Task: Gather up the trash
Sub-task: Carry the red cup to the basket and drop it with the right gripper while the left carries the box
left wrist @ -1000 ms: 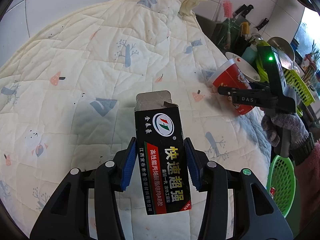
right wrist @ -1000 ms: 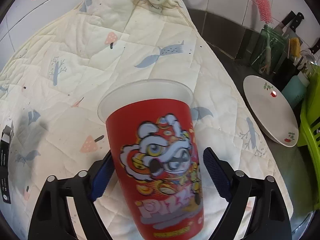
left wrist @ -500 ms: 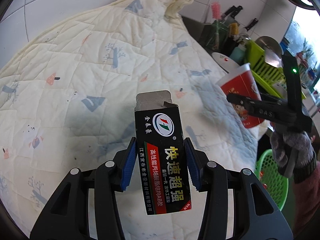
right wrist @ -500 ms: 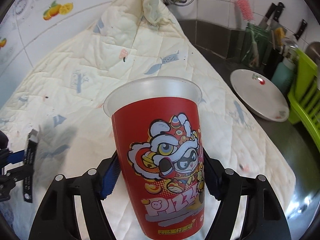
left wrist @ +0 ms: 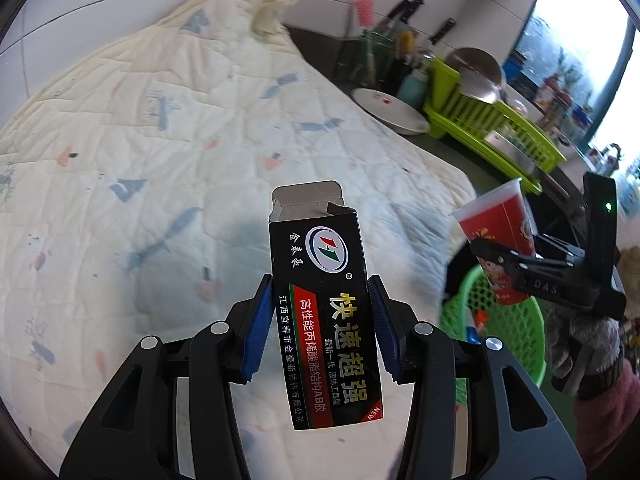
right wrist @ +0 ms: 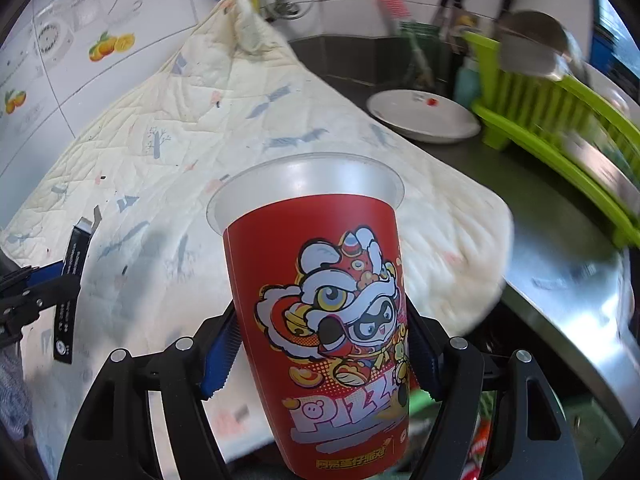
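My left gripper (left wrist: 320, 320) clamps a black carton (left wrist: 325, 312) between its blue pads (left wrist: 256, 332), pads pressed on both long sides around mid-height. The carton stands upright in the claw, held in the air over the near part of the quilt (left wrist: 160, 140). It's a tall black box with a red diagonal band, yellow and white Chinese print, and a round red-green logo near the top; the top flap is open and shows grey card inside.

My right gripper (right wrist: 320, 356) is closed on a red cup (right wrist: 320, 320), blue pads (right wrist: 218, 360) squeezing the lower wall from both sides. The cup is upright and slightly tilted, with its mouth away from the camera. It has a frosted clear rim, a red sleeve, a cartoon lion-dance figure and "PIZZ" lettering low down.

From the left wrist view I see the right claw holding the cup off the right edge of the quilt, above a green basket (left wrist: 516, 332). There are bits inside the basket, too blurred to name.

The quilt is cream with small blue and pink prints and covers the counter (right wrist: 540, 200). Past its far right corner sit a white plate (right wrist: 424, 118) and a lime dish rack (right wrist: 560, 128). The right side of both views is motion-blurred.
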